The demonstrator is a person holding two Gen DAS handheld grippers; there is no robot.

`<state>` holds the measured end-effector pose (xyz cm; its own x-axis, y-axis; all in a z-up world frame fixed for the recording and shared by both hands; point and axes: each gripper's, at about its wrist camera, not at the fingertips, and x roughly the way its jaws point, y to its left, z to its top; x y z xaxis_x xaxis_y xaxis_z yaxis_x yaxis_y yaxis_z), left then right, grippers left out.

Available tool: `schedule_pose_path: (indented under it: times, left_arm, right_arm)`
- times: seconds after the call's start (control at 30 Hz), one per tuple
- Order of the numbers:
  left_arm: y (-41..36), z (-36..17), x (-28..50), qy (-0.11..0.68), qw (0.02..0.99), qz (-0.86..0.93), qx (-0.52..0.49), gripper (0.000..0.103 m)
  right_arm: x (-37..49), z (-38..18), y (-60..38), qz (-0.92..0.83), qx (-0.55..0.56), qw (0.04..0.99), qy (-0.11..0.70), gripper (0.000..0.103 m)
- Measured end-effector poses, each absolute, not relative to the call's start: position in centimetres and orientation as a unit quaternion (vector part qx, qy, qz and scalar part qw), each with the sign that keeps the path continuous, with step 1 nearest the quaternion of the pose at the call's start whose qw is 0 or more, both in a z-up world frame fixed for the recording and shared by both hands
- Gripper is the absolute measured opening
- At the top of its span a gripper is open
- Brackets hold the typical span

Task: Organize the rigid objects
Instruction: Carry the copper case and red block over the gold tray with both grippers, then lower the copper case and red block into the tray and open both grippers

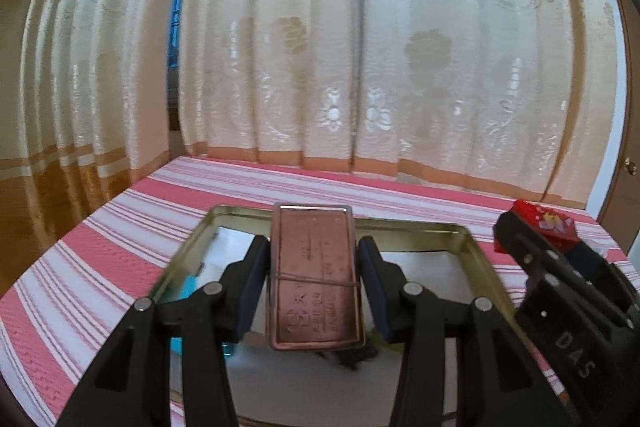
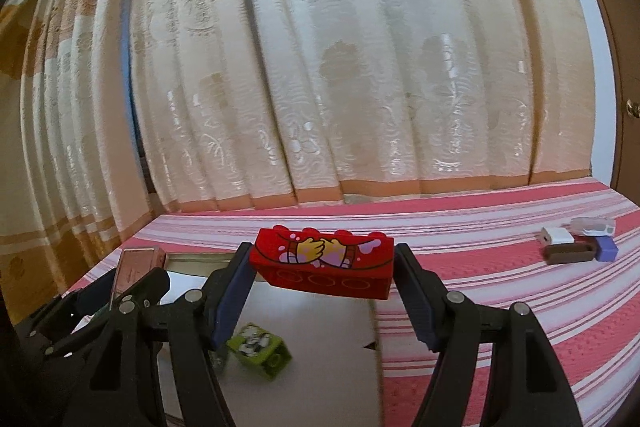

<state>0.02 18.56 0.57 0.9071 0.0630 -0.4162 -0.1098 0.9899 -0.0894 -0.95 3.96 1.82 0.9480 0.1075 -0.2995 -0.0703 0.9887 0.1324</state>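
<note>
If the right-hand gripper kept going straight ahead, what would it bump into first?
Probably the striped cloth, then the curtain. The right gripper, its jaws holding the red brick, points slightly downward; nothing else seems ahead, though depth is unclear.

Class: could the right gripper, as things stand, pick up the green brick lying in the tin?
Probably not yet. The right gripper already has its fingers clamped on the red brick, which hangs directly above the green brick. It would need to release that first.
</note>
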Motion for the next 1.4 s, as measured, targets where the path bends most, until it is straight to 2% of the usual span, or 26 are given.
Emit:
schedule_pose_path:
  times: [0.37, 1.4]
  left_arm:
    - [21.6, -0.8, 1.2, 0.233, 0.967, 0.087, -0.061, 0.045]
    - [22.1, -1.6, 3.6, 0.254, 0.955, 0.15, -0.024, 0.045]
  right_arm:
    - [-0.1, 1.1, 6.2, 0.05, 0.039, 0.984, 0.166, 0.071]
    - [3.4, -1.2, 9.3, 0.07, 0.003, 0.965, 0.251, 0.071]
